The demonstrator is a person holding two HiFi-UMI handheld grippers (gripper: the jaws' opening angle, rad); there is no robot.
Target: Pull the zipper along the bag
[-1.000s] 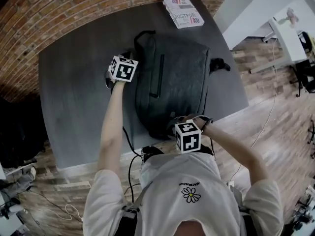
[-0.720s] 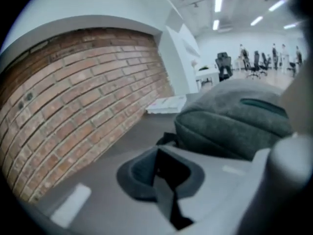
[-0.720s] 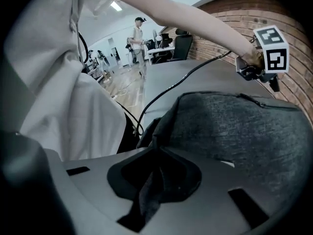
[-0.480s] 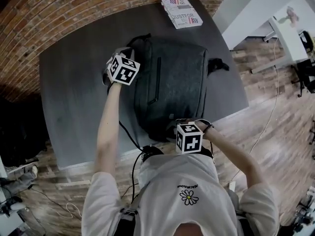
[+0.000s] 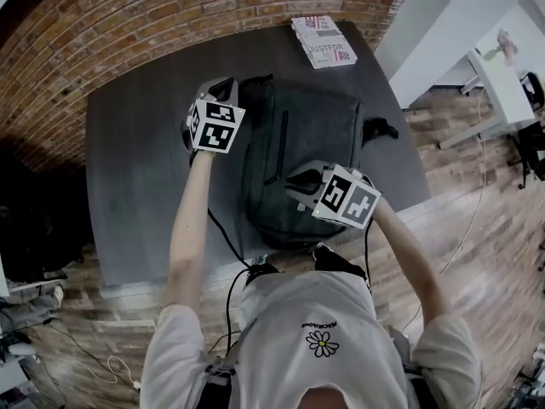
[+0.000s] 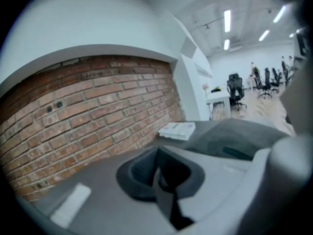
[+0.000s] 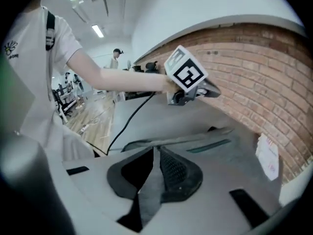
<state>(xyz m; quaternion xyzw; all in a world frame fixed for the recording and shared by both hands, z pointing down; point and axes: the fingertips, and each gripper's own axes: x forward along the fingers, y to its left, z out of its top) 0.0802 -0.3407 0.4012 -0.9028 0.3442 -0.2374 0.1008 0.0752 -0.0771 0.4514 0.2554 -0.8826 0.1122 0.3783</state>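
A dark grey backpack [image 5: 319,143] lies flat on the grey table [image 5: 136,186], with a straight pocket zipper [image 5: 280,147] running down its front. My left gripper [image 5: 221,83] hovers above the bag's far left corner, shut with nothing between its pads [image 6: 157,155]; the bag [image 6: 239,136] lies low at the right of that view. My right gripper [image 5: 294,180] hangs over the bag's near half. Its jaws have just been opening and stand a narrow slit apart, empty [image 7: 155,153]. The right gripper view looks across the bag [image 7: 210,143] at the left gripper [image 7: 188,80].
A stack of printed booklets [image 5: 324,41] lies on the table's far right corner. A brick wall [image 5: 170,15] runs behind the table. The bag's strap [image 5: 379,130] sticks out to the right. A black cable [image 5: 226,245] trails off the near edge.
Both grippers have risen. The left lifted off the bag's far left corner. The right swung up from the bag's near edge to above its near half.
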